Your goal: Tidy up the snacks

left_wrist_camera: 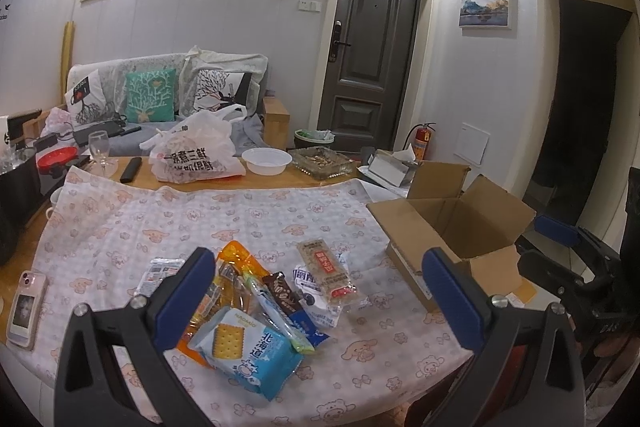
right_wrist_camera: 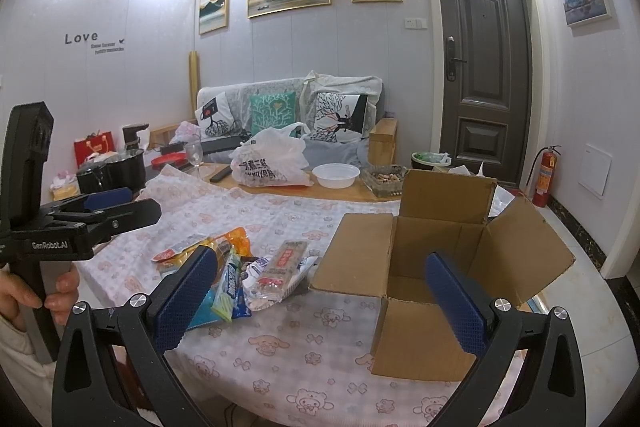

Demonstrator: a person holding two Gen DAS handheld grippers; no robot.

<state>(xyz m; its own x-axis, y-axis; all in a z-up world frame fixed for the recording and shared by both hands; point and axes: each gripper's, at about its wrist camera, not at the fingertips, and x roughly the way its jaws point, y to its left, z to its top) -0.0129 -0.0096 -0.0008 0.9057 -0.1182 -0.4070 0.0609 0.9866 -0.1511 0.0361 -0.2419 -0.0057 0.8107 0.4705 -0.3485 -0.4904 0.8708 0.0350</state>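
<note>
A pile of snack packets lies on the pink patterned cloth (left_wrist_camera: 224, 215): a blue cracker pack (left_wrist_camera: 244, 351), an orange packet (left_wrist_camera: 240, 259), a dark chocolate bar (left_wrist_camera: 282, 293) and a clear biscuit pack with a red label (left_wrist_camera: 328, 275). The pile also shows in the right wrist view (right_wrist_camera: 256, 271). An open, empty cardboard box (left_wrist_camera: 460, 227) stands to its right, and it also shows in the right wrist view (right_wrist_camera: 436, 259). My left gripper (left_wrist_camera: 320, 303) is open above the pile. My right gripper (right_wrist_camera: 324, 299) is open, between pile and box.
At the back of the table stand a white plastic bag (left_wrist_camera: 196, 155), a white bowl (left_wrist_camera: 266, 159), a glass tray (left_wrist_camera: 320, 161), a wine glass (left_wrist_camera: 99, 147) and a remote (left_wrist_camera: 130, 169). A phone (left_wrist_camera: 26, 307) lies at the left edge. A sofa (left_wrist_camera: 160, 99) is behind.
</note>
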